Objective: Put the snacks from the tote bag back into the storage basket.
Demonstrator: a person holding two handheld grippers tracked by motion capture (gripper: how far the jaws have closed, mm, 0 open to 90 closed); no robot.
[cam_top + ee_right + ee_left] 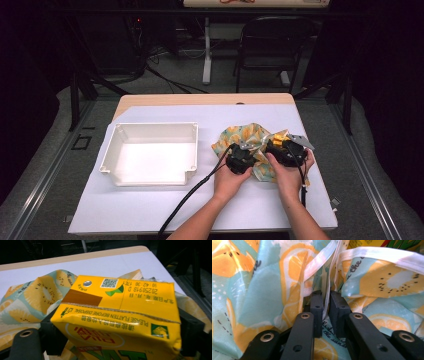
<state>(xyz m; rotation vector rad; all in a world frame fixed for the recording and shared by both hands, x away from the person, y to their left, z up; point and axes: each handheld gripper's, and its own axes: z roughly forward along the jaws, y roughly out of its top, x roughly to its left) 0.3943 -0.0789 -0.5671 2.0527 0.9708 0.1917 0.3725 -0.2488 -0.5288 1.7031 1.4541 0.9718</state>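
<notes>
Left hand-held gripper (325, 293): jaws nearly together, clenched on a thin white-edged fold of the fruit-print fabric bag (259, 287); in the high view this hand-held gripper (243, 156) sits at the bag's near left side.
Right hand-held gripper (120, 340): jaws spread wide, one on each side of the yellow rectangular drink carton (120, 315), grasping it by its two flanks; in the high view it (287, 150) is at the bag's right side.
Fabric bag: crumpled, teal with orange and kiwi slices, lying on the white counter (165, 210) right of centre (245, 135), between and beyond the two hands.
Drink carton: held just above the bag's cloth, its printed top facing the right gripper view; a yellow patch (280, 140) shows at the bag's right.
Surroundings: an empty white rectangular plastic tray (192, 150) stands left of the bag, apart from it.
In the way: loose cloth crowds both sides of the left jaws.
</notes>
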